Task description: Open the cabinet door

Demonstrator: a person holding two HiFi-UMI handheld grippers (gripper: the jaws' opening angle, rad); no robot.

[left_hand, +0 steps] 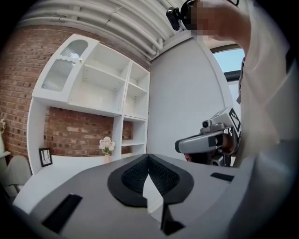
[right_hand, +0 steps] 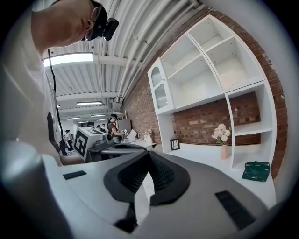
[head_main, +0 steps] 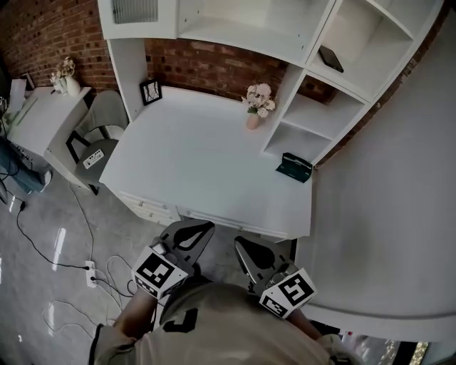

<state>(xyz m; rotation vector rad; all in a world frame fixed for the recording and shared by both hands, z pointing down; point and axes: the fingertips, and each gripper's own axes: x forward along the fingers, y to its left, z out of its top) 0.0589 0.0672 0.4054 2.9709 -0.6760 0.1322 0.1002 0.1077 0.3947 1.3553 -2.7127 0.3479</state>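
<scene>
grippers: two are counted, held low before the desk's near edge, side by side and apart.
left gripper (left_hand: 148,158): its jaws are seen pressed together at the tips, with nothing pinched between them.
right gripper (right_hand: 148,154): its jaws are likewise pressed together and nothing is held.
marker cubes (head_main: 157,273): two are counted, one on each gripper; black and white square patterns are printed on them, and no letters can be read.
power strip (head_main: 91,273): one is laid on the floor at the left, with cables trailing from it.
desk (head_main: 192,164): one white desk is set just ahead of the grippers.
green box (head_main: 294,167): one is laid at the desk's right rear, at the foot of the shelf column; its print is too small to be read.
vase of flowers (head_main: 256,107): one is stood on the desk beside the shelf column.
picture frame (head_main: 150,90): one black frame is propped at the desk's back left, by the brick wall.
chair (head_main: 100,132): one is placed left of the desk.
dark flat object (head_main: 330,58): one is laid on a shelf of the right column; its kind cannot be told.
cabinet door (head_main: 134,10): one, fitted with a ribbed glass pane, is found shut at the upper left of the shelving unit, well apart from both grippers.
knob (left_hand: 80,59): one small knob is seen on the door's edge.
</scene>
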